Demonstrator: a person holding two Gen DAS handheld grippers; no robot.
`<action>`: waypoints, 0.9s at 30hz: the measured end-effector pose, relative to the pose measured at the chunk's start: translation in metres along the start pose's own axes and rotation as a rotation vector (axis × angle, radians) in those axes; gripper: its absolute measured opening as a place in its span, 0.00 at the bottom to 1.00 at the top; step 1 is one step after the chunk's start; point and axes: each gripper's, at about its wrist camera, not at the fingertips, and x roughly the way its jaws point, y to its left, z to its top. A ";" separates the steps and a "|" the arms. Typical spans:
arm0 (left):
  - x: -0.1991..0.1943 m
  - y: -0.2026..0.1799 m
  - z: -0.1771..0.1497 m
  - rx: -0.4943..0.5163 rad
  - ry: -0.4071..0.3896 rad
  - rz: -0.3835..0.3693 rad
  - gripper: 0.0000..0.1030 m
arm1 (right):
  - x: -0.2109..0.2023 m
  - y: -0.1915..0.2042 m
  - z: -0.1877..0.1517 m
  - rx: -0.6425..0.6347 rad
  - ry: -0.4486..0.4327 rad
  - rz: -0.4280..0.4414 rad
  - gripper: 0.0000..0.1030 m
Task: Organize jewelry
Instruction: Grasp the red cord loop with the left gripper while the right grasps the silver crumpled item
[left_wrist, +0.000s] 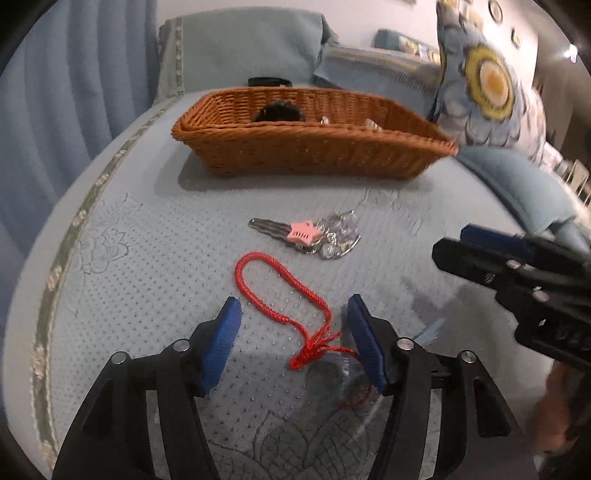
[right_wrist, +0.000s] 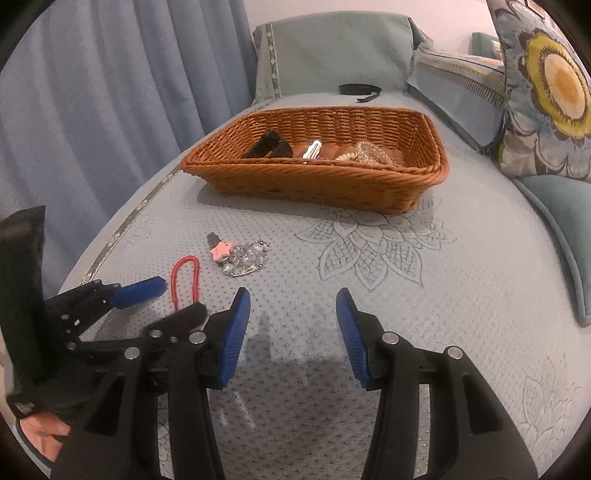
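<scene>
A light blue quilted cover (left_wrist: 147, 258) with stitched flower patterns carries all items under inspection. The left gripper (left_wrist: 293, 314) points down at the cover with its blue-padded fingers (left_wrist: 221, 343) apart; a red cord bracelet (left_wrist: 273, 295) lies flat on the cover between them, its loop reaching forward past the fingertips and its knotted tassel end lying close to the right-hand pad. The pads do not press on the cord. Nothing is lifted. In the right wrist view the same bracelet (right_wrist: 184, 280) shows beside the left gripper's fingers, partly covered by one of them. The right gripper (right_wrist: 293, 314) hovers over a bare stretch of the cover, its fingers (right_wrist: 232, 332) likewise apart with nothing between them. Just beyond the bracelet lies a small cluster: a dark hair clip with a pink star (left_wrist: 301, 232) touching a silver piece set with clear stones (left_wrist: 340, 236). Farther back stands a brown wicker basket (left_wrist: 314, 155), well apart from the cluster. Its contents include a dark object (right_wrist: 269, 146), a silver clip (right_wrist: 312, 149) and some gold-toned pieces (right_wrist: 369, 151); finer detail cannot be determined. A black band (right_wrist: 360, 89) lies on the cover behind the basket. A floral cushion (right_wrist: 546, 92) stands to the right.
</scene>
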 end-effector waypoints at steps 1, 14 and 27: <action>-0.001 0.001 -0.001 -0.001 -0.001 0.009 0.51 | 0.000 0.000 0.000 0.001 0.002 0.004 0.44; -0.013 0.044 -0.009 -0.100 0.009 -0.032 0.18 | 0.050 0.003 0.042 -0.062 0.091 0.126 0.44; -0.013 0.045 -0.010 -0.111 0.005 -0.053 0.18 | 0.067 0.028 0.038 -0.212 0.227 0.279 0.44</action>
